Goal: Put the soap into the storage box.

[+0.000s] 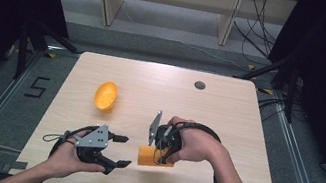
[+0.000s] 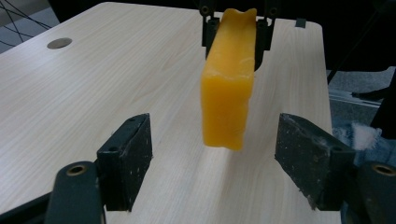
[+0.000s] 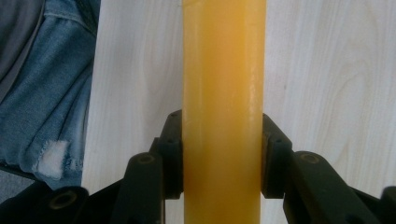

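Observation:
A long yellow-orange block (image 1: 146, 156) hangs just above the wooden table (image 1: 217, 116) near its front edge. My right gripper (image 1: 158, 156) is shut on one end of it. In the right gripper view the black jaws (image 3: 223, 154) press on both sides of the block (image 3: 224, 93). My left gripper (image 1: 125, 152) is open at the front left, pointing at the block's free end. In the left gripper view the block (image 2: 229, 84) hangs a little ahead of the gap between the open jaws (image 2: 215, 144), touching neither. An orange oval piece (image 1: 106, 95) lies on the table farther back and to the left.
A round cable hole (image 1: 199, 85) sits near the table's far edge. The person's jeans (image 3: 46, 93) lie below the front edge of the table. Black stands and cables stand on the floor to both sides.

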Demonstrator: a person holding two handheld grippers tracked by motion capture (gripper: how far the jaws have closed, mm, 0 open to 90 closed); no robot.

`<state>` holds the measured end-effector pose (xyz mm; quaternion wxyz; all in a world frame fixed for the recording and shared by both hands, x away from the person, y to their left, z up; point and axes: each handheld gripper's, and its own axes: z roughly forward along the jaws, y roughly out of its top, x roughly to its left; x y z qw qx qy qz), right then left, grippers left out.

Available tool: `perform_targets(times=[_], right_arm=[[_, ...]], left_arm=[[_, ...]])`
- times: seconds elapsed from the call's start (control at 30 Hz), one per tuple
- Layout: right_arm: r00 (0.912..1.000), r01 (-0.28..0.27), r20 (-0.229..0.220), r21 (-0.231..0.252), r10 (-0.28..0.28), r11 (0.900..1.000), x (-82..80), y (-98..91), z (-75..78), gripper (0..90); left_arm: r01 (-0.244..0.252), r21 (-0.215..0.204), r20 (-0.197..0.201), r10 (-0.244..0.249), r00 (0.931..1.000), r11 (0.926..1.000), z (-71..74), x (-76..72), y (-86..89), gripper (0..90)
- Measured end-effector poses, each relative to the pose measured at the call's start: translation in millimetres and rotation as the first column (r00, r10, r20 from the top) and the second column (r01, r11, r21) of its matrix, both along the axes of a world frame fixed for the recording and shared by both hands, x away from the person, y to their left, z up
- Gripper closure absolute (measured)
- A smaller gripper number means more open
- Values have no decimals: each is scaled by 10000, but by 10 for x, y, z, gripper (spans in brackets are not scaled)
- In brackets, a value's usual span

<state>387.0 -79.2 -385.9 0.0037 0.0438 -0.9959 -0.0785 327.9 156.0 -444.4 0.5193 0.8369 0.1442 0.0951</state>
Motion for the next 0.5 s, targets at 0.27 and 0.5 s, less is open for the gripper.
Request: perform_targets(times=[0.27, 0.5], right_arm=[[9999, -101, -12, 117, 101, 9999, 28, 85, 91, 619], [9999, 127, -85, 79, -126, 9999, 15, 153, 115, 619]], left_arm=[[220, -314, 136, -216, 9997, 9993, -62, 50, -35, 285], [202, -569, 235, -189, 9995, 9982, -82, 66, -56, 303]])
